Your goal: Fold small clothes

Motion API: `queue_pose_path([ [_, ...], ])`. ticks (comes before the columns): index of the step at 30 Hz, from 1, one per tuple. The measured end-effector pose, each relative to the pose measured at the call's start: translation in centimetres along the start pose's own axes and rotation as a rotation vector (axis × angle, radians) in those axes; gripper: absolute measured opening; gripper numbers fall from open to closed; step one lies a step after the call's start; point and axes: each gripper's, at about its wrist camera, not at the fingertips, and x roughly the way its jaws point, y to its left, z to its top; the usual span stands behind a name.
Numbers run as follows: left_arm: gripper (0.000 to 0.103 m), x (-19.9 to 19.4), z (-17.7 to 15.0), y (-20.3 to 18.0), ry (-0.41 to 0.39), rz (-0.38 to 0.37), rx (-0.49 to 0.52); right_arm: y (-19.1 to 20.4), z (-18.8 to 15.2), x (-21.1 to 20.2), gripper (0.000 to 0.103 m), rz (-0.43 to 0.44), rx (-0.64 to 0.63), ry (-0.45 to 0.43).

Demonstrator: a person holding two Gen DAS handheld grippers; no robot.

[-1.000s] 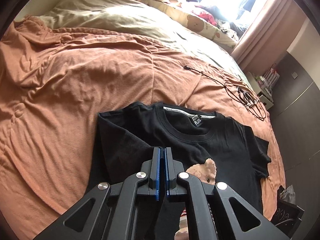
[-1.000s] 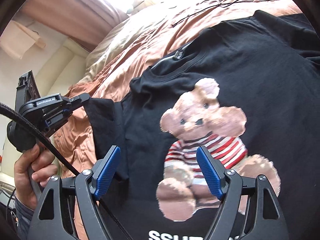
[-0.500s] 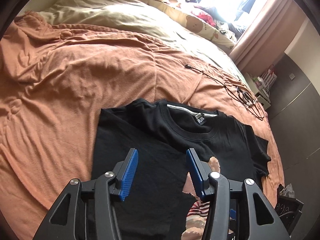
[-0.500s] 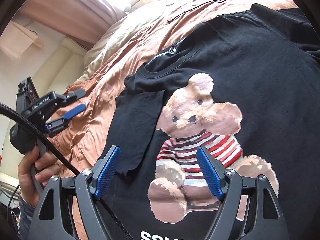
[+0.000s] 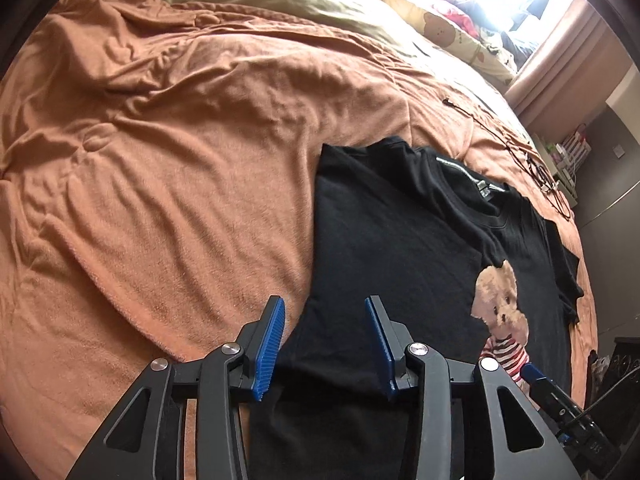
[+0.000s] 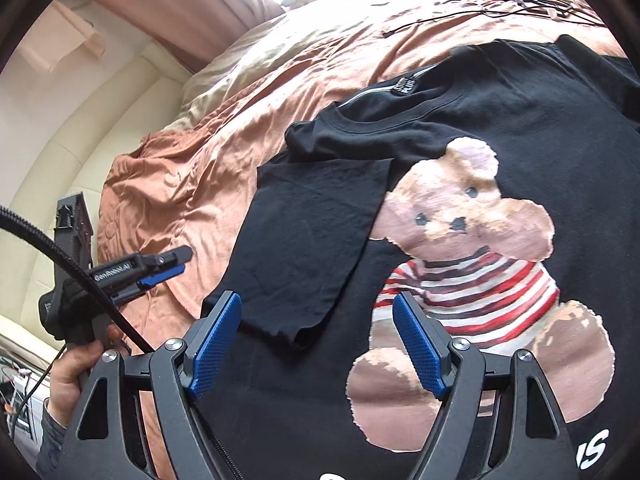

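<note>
A black T-shirt (image 5: pixel 400 248) (image 6: pixel 540 92) with a teddy bear print (image 6: pixel 460 240) lies face up on the bed. One sleeve (image 6: pixel 312 220) is folded in over the chest and touches the bear's ear. My left gripper (image 5: pixel 325 304) (image 6: pixel 168 264) hovers over the shirt's side edge. Its jaws are closing, and the pads touch no cloth. My right gripper (image 6: pixel 317 300) stands open above the shirt, with the folded sleeve's hem seen between its fingers. Its blue tip (image 5: pixel 536 372) shows at the lower right of the left wrist view.
A rumpled orange blanket (image 5: pixel 180 160) covers the bed, with a beige sheet and pillows (image 5: pixel 440 28) beyond it. A black cable (image 5: pixel 532 160) (image 6: pixel 480 12) lies past the shirt. A person's hand (image 6: pixel 68 376) holds the left gripper. A padded headboard (image 6: pixel 80 140) is at the left.
The left gripper opened and let go of the sleeve, which now lies folded over the chest. It then drew back to the shirt's side edge. The right gripper shifted slightly and stayed open.
</note>
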Motion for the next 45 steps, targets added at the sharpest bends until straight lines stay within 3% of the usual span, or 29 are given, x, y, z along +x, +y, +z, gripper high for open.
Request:
queue_pose_path([
  [6, 0.043, 1.8, -1.6, 1.5, 0.037, -0.008, 0.0, 2.1, -0.4, 2.5, 0.076, -0.025, -0.051, 0.034],
  [11, 0.034, 3.3, -2.9, 2.5, 0.077, 0.021, 0.003, 3.7, -0.9, 5.0, 0.057, -0.069, -0.1, 0.077],
  [16, 0.034, 3.0, -4.0, 3.4, 0.077, -0.002, -0.01, 4.5, -1.9, 7.8, 0.037, -0.178, -0.148, 0.166],
  [20, 0.034, 2.1, -4.6, 3.6, 0.085, 0.004, -0.016, 4.9, -2.2, 7.8, 0.036, -0.206, -0.146, 0.181],
  [36, 0.035, -5.9, -8.4, 1.2, 0.016, -0.038, -0.013, 5.4, -3.7, -2.9, 0.036, -0.211, -0.118, 0.095],
  [39, 0.046, -7.2, -9.1, 0.2, 0.005, -0.029, 0.004, 5.4, -4.1, -4.8, 0.036, -0.212, -0.112, 0.085],
  [41, 0.059, -8.1, -9.6, -0.6, -0.01, -0.024, 0.018, 5.6, -4.4, -6.0, 0.036, -0.218, -0.12, 0.075],
  [42, 0.062, -8.5, -9.8, -0.9, -0.017, -0.022, 0.024, 5.7, -4.5, -6.6, 0.043, -0.23, -0.125, 0.072],
  [43, 0.068, -8.9, -10.0, -1.2, -0.024, -0.02, 0.029, 5.8, -4.7, -7.2, 0.058, -0.242, -0.127, 0.065],
  [45, 0.083, -9.8, -10.5, -1.9, -0.04, -0.016, 0.041, 6.0, -5.0, -9.0, 0.076, -0.251, -0.131, 0.029],
])
